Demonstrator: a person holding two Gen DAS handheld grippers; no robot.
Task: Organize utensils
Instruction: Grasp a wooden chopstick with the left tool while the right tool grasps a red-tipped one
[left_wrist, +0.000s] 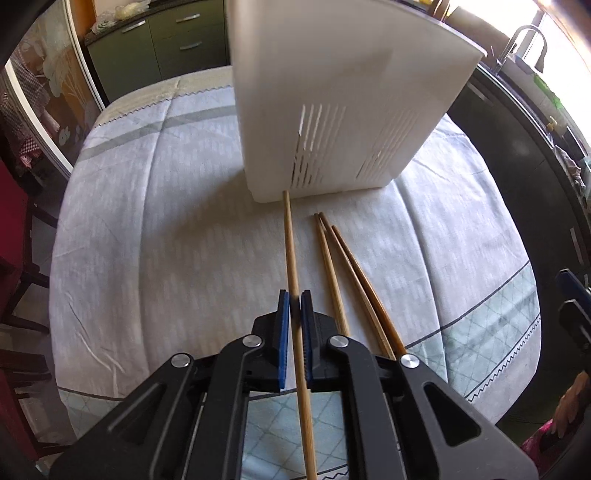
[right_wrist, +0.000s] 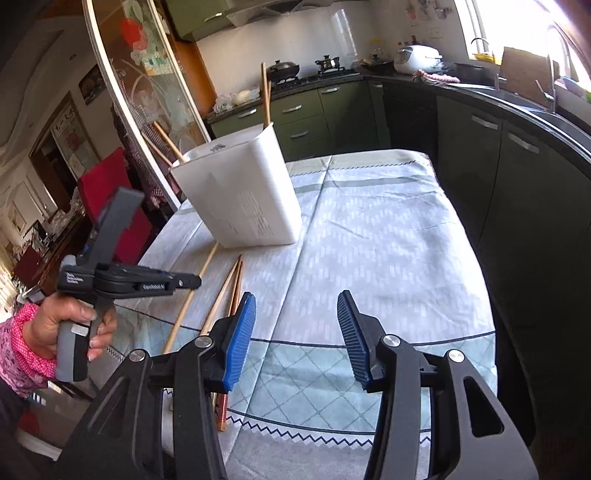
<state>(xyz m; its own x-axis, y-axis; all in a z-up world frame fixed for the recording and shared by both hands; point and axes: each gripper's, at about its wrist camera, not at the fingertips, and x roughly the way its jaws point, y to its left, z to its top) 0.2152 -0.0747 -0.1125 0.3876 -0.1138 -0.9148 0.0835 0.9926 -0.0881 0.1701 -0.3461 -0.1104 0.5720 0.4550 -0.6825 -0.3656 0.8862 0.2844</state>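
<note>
Left gripper (left_wrist: 295, 295) clamped on one chopstick (left_wrist: 290, 236), tip touching holder (left_wrist: 332, 110) at 12 o'clock. Right view only: right gripper (right_wrist: 295, 314) half open, empty; chopsticks in holder (right_wrist: 265, 92), bottoms hidden.

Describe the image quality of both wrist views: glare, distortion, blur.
Left wrist view: strong fisheye bending of the table edge, blown-out window glare top right, the white utensil holder bright but readable, the left gripper sharp. Right wrist view: the same curvature, window glare washing out the top right, dark corner vignetting, the right gripper crisp.
</note>
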